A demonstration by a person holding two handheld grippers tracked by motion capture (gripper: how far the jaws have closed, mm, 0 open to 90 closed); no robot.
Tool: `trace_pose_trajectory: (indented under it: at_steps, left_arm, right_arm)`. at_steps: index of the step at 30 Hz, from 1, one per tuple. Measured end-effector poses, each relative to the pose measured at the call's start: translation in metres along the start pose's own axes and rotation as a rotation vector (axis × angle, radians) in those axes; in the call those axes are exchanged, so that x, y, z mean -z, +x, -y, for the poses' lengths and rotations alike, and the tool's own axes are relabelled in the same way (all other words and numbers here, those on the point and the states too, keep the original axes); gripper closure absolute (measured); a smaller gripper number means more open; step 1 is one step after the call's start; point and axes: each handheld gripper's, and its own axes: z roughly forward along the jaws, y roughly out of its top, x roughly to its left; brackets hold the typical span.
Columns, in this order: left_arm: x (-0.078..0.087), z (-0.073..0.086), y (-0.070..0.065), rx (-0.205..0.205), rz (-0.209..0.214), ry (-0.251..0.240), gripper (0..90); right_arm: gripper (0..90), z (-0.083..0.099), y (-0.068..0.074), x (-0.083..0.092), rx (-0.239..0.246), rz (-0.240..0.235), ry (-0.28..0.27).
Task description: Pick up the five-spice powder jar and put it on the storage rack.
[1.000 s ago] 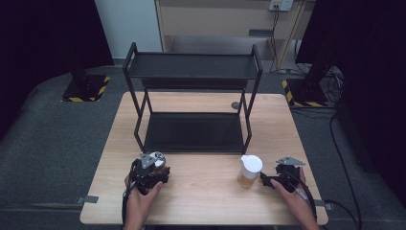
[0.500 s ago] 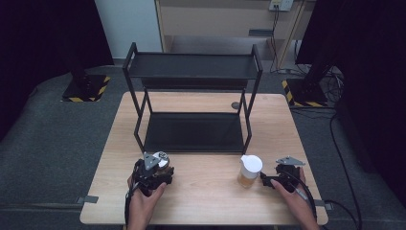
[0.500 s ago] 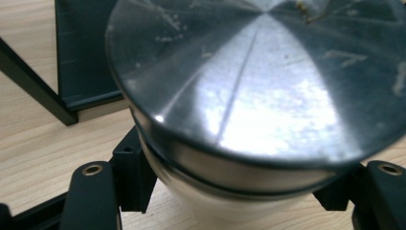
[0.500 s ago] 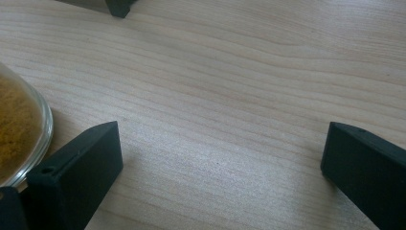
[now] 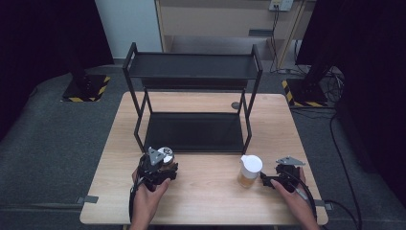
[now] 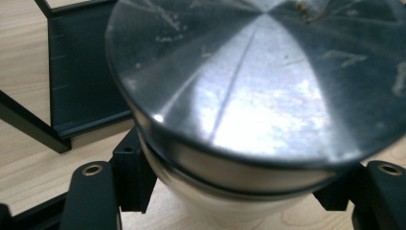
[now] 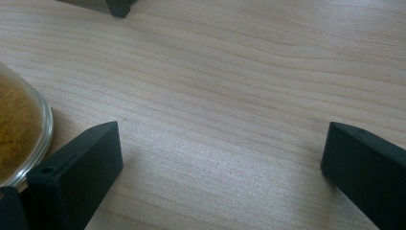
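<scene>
On the wooden tabletop (image 5: 210, 191), in front of the black two-tier shelf rack (image 5: 194, 103), the left gripper (image 5: 160, 165) has its jaws clamped on a jar with a silver metal lid (image 5: 165, 154). In the high view the gripper's body and grey plate cover most of this jar, so little more than a sliver of the lid shows. In the left gripper view the lid (image 6: 268, 81) is so close that its far edge is cut off by the top and right of the frame; below it a pale band of the jar's body shows, pressed between the two black jaws, and what is inside cannot be made out. Whether the jar stands on the tabletop or is raised off it cannot be told. The right gripper (image 5: 270, 181) lies low on the tabletop with its jaws wide apart and nothing between them. Just to its left stands a glass jar with a white lid (image 5: 250, 171), holding something yellow-brown. In the right gripper view, a curved slice of this jar's glass (image 7: 21, 139) shows at the left edge, just beside one jaw; whether they touch is hard to tell. A small dark round thing (image 5: 235, 105) lies on the tabletop by the rack's right rear leg, too small to identify.
</scene>
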Motion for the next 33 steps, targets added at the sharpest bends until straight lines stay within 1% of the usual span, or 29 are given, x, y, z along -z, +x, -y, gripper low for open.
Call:
trace_pose_trajectory:
  at_steps: [6, 12, 19, 23, 27, 31, 33]
  left_arm:
    - [-0.006, -0.007, 0.002, 0.001, -0.004, -0.015, 29.9]
    - [-0.017, -0.016, 0.006, -0.008, -0.004, -0.008, 29.9]
    - [-0.026, -0.025, 0.011, -0.010, -0.008, -0.020, 29.9]
    - [-0.034, -0.032, 0.014, -0.017, -0.012, -0.015, 29.9]
    - [-0.042, -0.035, 0.016, -0.013, -0.017, -0.017, 29.9]
    - [-0.049, -0.038, 0.016, -0.028, -0.020, -0.012, 29.8]
    - [-0.053, -0.039, 0.017, -0.026, -0.019, -0.008, 29.8]
  right_arm:
    - [1.4, 0.000, 0.000, 0.000, 0.001, -0.001, 0.000]
    - [1.5, 0.000, 0.000, 0.000, 0.001, -0.001, 0.000]
    - [1.5, 0.000, 0.000, 0.000, 0.001, -0.001, 0.000]
    - [1.4, 0.000, 0.000, 0.000, 0.001, -0.001, 0.000]
    - [1.4, 0.000, 0.000, 0.000, 0.001, -0.002, 0.000]
    - [1.5, 0.000, 0.000, 0.000, 0.002, -0.002, 0.000]
    - [1.4, 0.000, -0.001, 0.000, 0.001, -0.002, 0.000]
